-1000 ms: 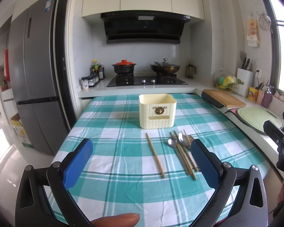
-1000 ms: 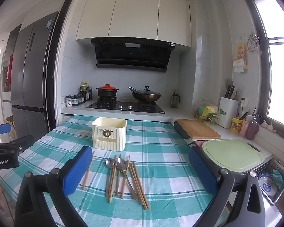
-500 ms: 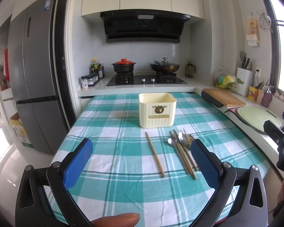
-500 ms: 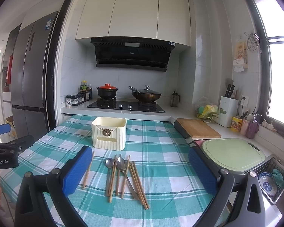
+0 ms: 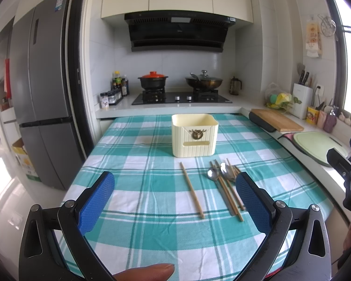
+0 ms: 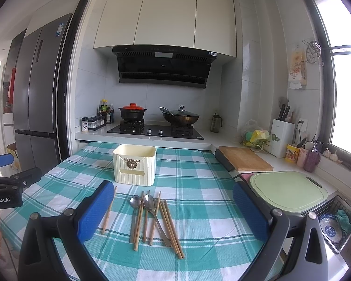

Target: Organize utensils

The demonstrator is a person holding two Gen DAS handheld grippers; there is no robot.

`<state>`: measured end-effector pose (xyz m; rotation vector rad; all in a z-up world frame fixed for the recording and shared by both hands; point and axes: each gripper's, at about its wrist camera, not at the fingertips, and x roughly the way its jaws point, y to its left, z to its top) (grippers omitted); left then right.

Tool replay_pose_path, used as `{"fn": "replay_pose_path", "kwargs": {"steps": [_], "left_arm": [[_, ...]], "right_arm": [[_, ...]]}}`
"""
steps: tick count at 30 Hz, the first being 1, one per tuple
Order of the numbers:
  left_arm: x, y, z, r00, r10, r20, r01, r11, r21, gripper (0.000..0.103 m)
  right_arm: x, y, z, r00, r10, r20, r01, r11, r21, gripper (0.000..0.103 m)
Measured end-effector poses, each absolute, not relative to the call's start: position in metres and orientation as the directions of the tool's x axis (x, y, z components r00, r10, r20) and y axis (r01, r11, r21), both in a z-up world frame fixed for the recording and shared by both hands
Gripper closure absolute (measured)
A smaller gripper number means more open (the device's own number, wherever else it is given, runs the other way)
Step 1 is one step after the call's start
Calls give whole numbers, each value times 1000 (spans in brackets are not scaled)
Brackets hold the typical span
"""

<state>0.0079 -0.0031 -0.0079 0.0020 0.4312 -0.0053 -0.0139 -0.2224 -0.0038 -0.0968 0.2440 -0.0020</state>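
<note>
Utensils on cloth ahead, betw. wide-spread right claw pads; left claw wide too.

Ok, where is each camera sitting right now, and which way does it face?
Left wrist: on the left gripper above the table's near edge, facing the stove; shows its blue fingers, a fingertip, and the right gripper at far right.
Right wrist: on the right gripper, further right, same heading; shows its fingers and the left gripper at far left.
Shared: holder, chopsticks, spoons.
</note>
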Motion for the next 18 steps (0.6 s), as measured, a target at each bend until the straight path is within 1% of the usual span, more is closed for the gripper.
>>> {"fn": "replay_pose_path", "kwargs": {"steps": [18], "left_arm": [[11, -2, -13, 903, -5, -431, 2, 1000, -9, 0]], "right_arm": [[-13, -226, -6, 969, -17, -248, -5, 996, -91, 0]]}}
